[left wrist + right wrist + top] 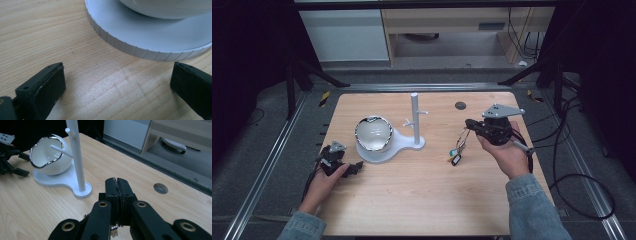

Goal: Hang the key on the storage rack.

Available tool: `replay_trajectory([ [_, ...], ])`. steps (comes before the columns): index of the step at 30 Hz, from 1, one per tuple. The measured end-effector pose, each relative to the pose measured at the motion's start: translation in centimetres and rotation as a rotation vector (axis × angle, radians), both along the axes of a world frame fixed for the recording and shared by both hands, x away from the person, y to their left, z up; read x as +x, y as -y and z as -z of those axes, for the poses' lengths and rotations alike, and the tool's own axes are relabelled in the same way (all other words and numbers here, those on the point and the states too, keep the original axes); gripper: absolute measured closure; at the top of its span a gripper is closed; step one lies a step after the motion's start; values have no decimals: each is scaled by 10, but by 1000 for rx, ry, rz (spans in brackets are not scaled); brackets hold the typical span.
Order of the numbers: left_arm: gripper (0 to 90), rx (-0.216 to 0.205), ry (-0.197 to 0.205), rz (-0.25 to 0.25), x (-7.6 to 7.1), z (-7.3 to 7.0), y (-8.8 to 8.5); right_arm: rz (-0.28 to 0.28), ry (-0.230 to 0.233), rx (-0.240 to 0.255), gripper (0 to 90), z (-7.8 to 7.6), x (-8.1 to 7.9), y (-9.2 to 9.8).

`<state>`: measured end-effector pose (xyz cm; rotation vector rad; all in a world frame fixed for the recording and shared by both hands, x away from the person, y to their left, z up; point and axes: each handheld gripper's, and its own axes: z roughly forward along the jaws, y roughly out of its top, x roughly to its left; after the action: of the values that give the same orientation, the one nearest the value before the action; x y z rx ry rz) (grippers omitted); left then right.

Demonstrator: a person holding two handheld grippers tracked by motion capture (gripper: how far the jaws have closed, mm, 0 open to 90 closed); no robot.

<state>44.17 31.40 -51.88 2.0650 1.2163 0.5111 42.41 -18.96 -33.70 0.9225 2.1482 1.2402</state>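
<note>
My right gripper (469, 123) is held above the right half of the table, shut on the ring of a bunch of keys (456, 150). The bunch hangs below the jaws with a blue tag and a black fob. In the right gripper view the jaws (117, 183) are pressed together and a bit of key metal (114, 230) shows beneath them. A white peg stand (415, 118) rises mid-table to the left. My left gripper (356, 166) rests on the table, open and holding nothing, its fingers (52, 82) just short of the stand's round base (140, 32).
A white bowl (373, 132) with a silver rim sits on the wide end of the stand's base (384, 151). A small round hole (460, 105) is in the tabletop at the back right. Cables trail off the table's right side.
</note>
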Motion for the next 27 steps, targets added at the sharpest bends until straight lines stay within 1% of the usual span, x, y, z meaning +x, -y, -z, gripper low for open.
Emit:
replay_trajectory([
  [5, 0, 0, 0, 0, 0, 0, 0, -6, 14, 17, 887, -7, 2, -5],
  [12, 0, 1, 0, 1, 0, 0, 0, -19, 34, 15, 887, -16, 5, -13],
  [22, 0, 1, 0, 1, 0, 0, 0, -36, 41, 18, 887, -23, 9, -22],
  [27, 0, 0, 0, 0, 0, 0, 0, -39, 40, 28, 888, -26, 11, -25],
])
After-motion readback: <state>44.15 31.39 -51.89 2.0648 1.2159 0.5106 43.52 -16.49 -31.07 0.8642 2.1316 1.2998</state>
